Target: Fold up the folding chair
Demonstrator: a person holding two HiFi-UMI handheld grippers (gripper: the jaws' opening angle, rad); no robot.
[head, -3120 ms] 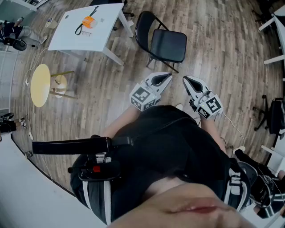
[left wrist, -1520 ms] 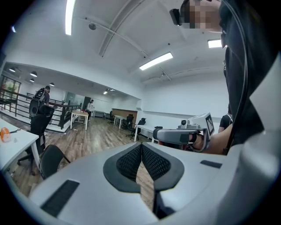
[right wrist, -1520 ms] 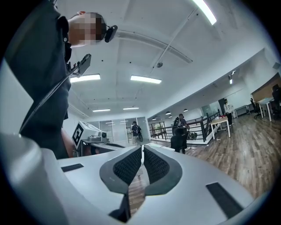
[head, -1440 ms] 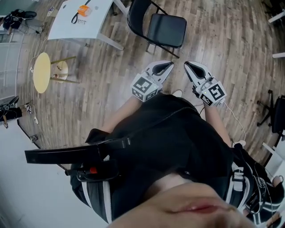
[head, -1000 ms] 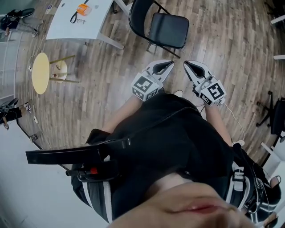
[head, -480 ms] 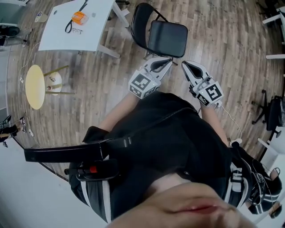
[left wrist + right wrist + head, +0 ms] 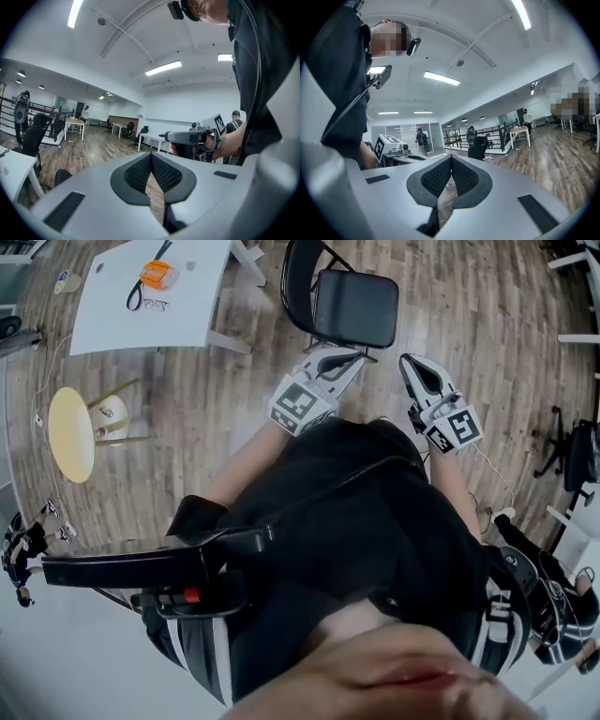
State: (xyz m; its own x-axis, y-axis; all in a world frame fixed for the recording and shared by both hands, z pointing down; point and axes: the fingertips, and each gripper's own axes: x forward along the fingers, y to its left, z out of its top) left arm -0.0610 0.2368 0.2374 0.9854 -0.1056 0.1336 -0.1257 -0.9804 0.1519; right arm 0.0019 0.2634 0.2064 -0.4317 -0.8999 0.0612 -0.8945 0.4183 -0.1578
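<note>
Now, two shut claws face an open chair.
Left claw (image 7: 352,354) and right claw (image 7: 409,363) are both closed and empty, held side by side. The chair (image 7: 354,307) stands unfolded on the floor (image 7: 469,296) just ahead, near a white tabletop (image 7: 141,320).

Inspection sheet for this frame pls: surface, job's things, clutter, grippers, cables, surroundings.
Surface: brown wooden plank floor.
Job's things: black metal folding chair, unfolded, upright, seat down.
Clutter: small orange object and black strap on white rectangular table; round yellow stool beside it.
Grippers: left gripper and right gripper both shut, fingers together, nothing held, near the chair's front.
Cables: thin white cable on the floor at the person's right.
Surroundings: black office chair at right edge; open office with desks.
</note>
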